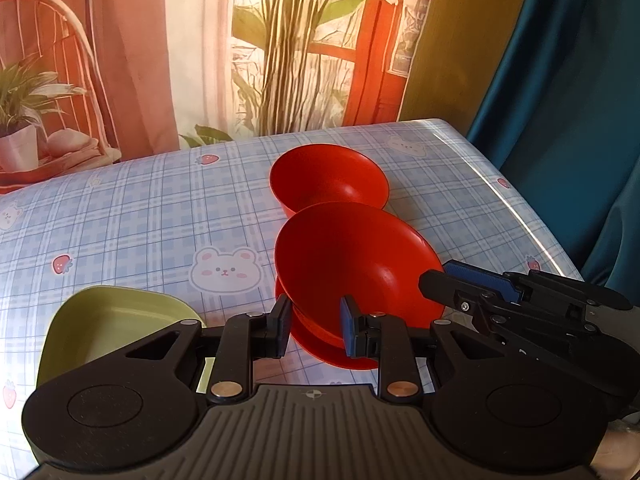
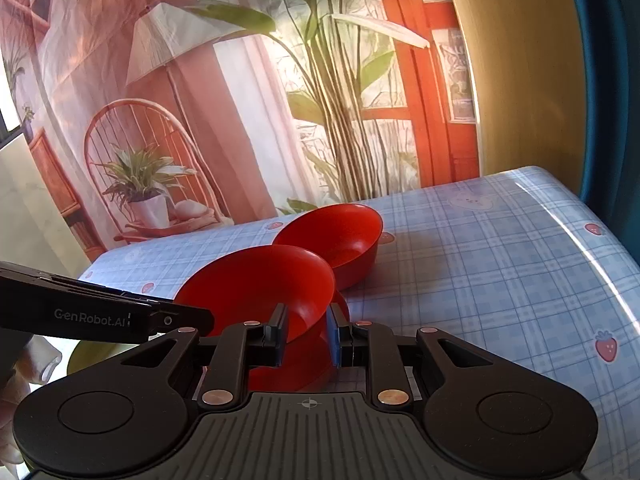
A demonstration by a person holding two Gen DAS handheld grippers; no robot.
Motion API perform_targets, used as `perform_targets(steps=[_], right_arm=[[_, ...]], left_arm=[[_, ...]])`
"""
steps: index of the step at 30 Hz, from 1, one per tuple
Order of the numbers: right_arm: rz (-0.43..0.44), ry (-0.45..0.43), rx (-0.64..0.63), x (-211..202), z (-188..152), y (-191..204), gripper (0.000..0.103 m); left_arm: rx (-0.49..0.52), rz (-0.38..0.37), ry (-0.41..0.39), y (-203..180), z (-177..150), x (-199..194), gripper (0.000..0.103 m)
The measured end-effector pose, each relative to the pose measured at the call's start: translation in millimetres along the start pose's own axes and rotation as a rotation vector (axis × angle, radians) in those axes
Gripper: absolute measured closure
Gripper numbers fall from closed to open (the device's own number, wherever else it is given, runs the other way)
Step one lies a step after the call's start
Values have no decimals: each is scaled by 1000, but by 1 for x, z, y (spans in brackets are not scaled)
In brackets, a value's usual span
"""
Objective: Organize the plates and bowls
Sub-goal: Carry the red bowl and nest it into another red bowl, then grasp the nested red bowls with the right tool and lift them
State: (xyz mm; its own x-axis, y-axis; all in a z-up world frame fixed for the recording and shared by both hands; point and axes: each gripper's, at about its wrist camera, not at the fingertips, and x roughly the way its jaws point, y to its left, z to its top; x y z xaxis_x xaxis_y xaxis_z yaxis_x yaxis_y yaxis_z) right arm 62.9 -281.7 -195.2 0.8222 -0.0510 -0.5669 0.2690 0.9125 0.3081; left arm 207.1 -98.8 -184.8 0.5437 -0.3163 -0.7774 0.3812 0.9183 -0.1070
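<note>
A red bowl (image 1: 352, 264) sits tilted on a red plate (image 1: 320, 348) near the table's front. My left gripper (image 1: 314, 326) has its fingers on either side of the bowl's near rim. My right gripper (image 2: 306, 332) is closed on the same bowl (image 2: 260, 284) at its right rim; it shows in the left wrist view (image 1: 472, 280) at the right. A second red bowl (image 1: 328, 178) stands upright behind the first; it also shows in the right wrist view (image 2: 340, 236). A green dish (image 1: 116, 324) lies at the front left.
The table (image 1: 140, 220) has a blue plaid cloth with bears and strawberries. A printed backdrop (image 1: 240, 48) hangs behind it. A teal curtain (image 1: 560, 80) hangs at the right, past the table's right edge (image 1: 532, 236).
</note>
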Motion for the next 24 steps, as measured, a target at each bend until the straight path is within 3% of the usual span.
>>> perform_targets(steps=[24], right_arm=[[-2,-3,15,3,-5,-16,83]], left_arm=[[-20,5,36,6,2,7,75]])
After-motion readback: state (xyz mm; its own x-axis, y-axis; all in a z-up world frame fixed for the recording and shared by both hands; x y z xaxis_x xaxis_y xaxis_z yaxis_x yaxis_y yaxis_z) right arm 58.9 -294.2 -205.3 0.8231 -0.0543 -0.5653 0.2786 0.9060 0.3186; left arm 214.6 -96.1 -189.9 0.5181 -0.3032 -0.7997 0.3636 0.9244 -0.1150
